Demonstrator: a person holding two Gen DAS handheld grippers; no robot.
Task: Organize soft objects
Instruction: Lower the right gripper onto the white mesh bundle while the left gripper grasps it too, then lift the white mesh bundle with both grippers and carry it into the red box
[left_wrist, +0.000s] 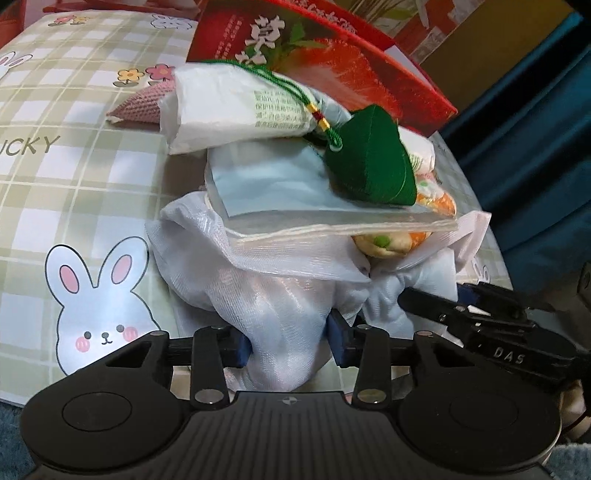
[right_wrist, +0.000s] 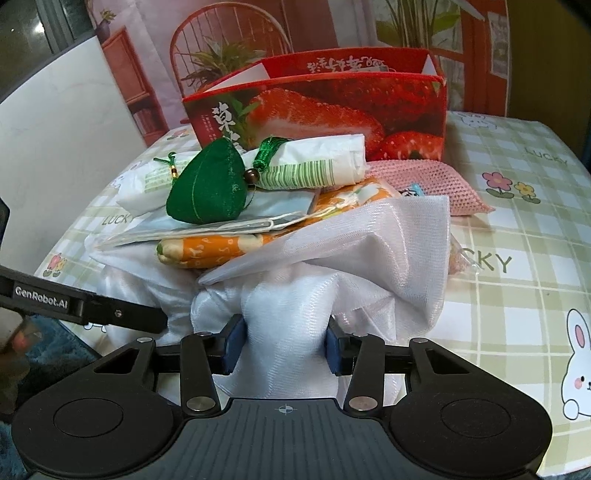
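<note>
Left wrist view, going left to right. At lower left, a white bunny (left_wrist: 99, 306) printed on the green checked cloth (left_wrist: 74, 177). Above it, at upper left of the pile, a pink knit pouch (left_wrist: 140, 105) poking out from under a white tissue pack (left_wrist: 236, 107). In the middle, a white see-through bag (left_wrist: 280, 314), bunched up and squeezed between the blue pads of the left gripper (left_wrist: 290, 341) at the bottom of the frame. On top of the bag, a clear flat pack (left_wrist: 295, 199), then a green stuffed toy (left_wrist: 373, 158) with a green cord. Behind, at the top, a red strawberry box (left_wrist: 369, 77). At lower right, the black tip of the right gripper (left_wrist: 424, 299) touching the same bag.

Right wrist view. At lower left, a black finger of the left gripper (right_wrist: 147, 317) against the bag. Middle bottom, the right gripper (right_wrist: 282, 345) clamped on a fold of the white see-through bag (right_wrist: 288, 332). Above, an orange flowered cloth (right_wrist: 221, 247) under the clear pack, the green stuffed toy (right_wrist: 208, 184), and the tissue packs. Further right, the pink knit pouch (right_wrist: 436, 181) lying flat on the checked cloth.
</note>
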